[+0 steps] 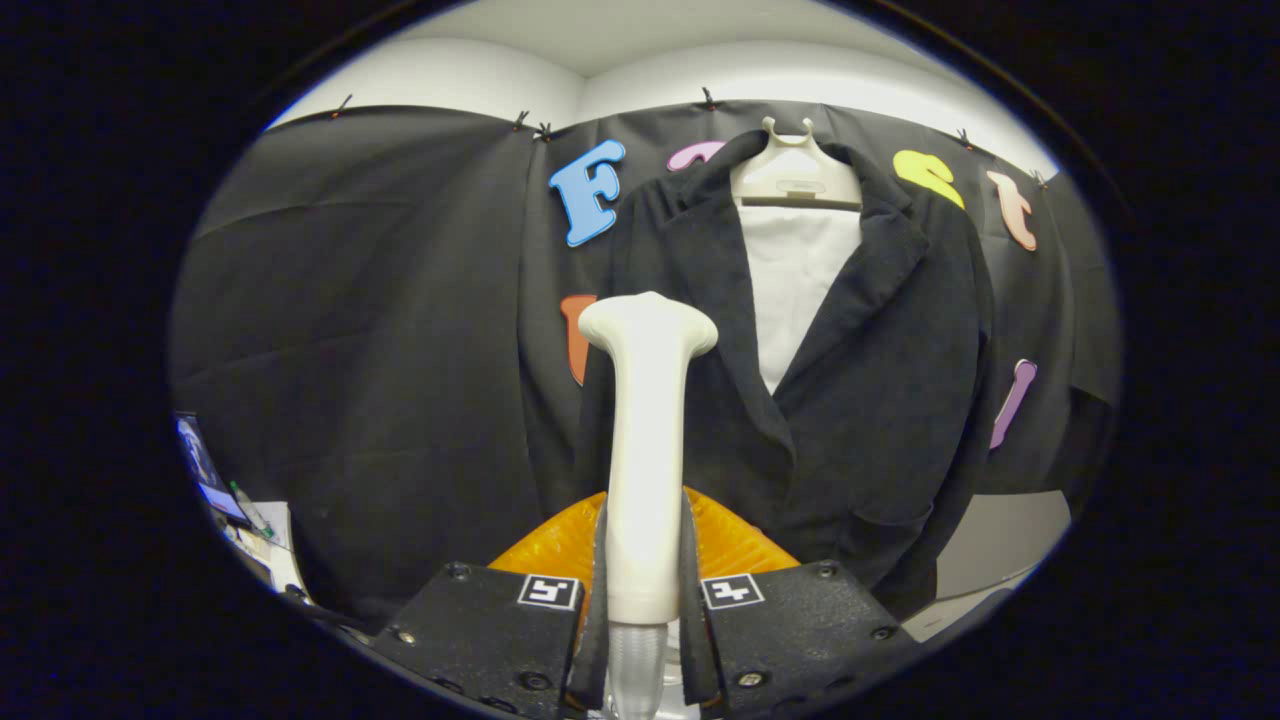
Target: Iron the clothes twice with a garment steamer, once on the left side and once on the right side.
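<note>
A dark jacket (pixel 850 380) hangs on a pale hanger (pixel 795 175) against the booth's black wall, with a white lining or shirt (pixel 795 290) showing between its lapels. My gripper (pixel 643 570) is shut on the white handle of the garment steamer (pixel 645 430), which stands upright between the fingers. The steamer's broad head (pixel 648 325) rises in front of the jacket's left sleeve and left front; whether it touches the cloth I cannot tell.
An orange ribbed object (pixel 735 535) lies just beyond the fingers, behind the steamer handle. Low on the left are a small screen (pixel 205 465) and papers with a pen (pixel 262 530). A pale surface (pixel 1000 545) shows under the jacket's right hem.
</note>
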`<state>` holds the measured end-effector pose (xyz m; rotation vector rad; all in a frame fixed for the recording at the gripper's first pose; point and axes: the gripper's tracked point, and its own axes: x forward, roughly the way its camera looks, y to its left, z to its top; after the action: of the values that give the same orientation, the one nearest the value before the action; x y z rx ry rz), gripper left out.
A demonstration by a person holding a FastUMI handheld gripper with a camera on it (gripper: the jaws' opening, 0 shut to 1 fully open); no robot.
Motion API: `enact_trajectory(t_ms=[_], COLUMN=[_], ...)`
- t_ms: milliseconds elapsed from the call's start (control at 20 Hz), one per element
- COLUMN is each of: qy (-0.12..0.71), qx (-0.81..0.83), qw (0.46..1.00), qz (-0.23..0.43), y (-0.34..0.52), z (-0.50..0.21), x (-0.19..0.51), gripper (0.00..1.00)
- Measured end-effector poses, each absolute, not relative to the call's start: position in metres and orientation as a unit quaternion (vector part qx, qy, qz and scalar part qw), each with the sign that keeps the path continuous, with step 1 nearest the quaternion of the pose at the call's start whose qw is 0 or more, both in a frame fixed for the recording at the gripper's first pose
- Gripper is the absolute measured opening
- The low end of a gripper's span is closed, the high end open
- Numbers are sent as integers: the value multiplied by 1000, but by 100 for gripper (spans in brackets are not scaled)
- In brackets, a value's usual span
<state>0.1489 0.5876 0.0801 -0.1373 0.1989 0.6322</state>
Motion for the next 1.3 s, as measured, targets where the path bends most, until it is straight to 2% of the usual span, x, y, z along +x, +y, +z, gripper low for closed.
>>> enact_trajectory(t_ms=[450,1300], qy=[147,226], qx=[-71,-88], qw=[938,922], qz=[305,303], y=[569,591], z=[34,-32], x=[149,178], gripper=[31,31])
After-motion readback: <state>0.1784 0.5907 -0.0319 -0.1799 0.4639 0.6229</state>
